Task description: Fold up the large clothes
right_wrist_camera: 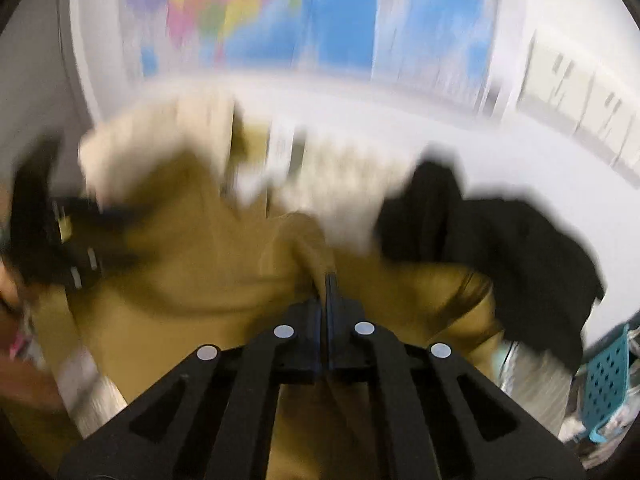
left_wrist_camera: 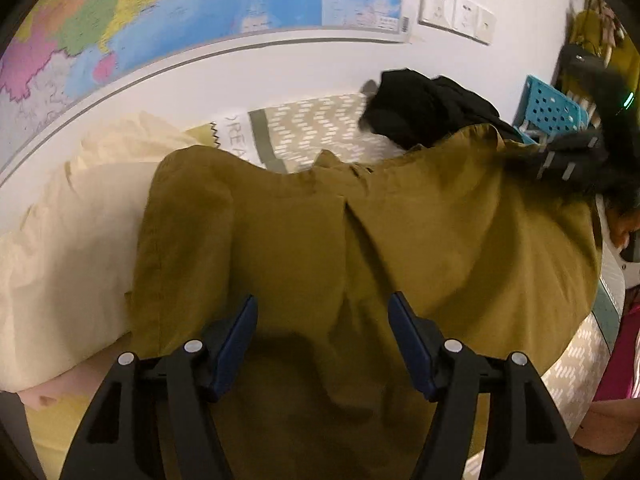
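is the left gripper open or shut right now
Open. The left gripper shows a wide gap between its blue pads, with only the olive garment beneath, nothing pinched.

Left gripper [left_wrist_camera: 322,344]: black ribbed linkage arms with round silver rivets; dark blue fingers [left_wrist_camera: 236,344]. Right gripper [right_wrist_camera: 325,292]: identical black arms, four silver rivets, blue inner faces. Its body, seen from the left wrist, carries white strips and a green light.

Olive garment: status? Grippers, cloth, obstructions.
Left gripper open, above olive garment, empty. Right gripper shut on a fold of it. Black clothing lying against its far edge.
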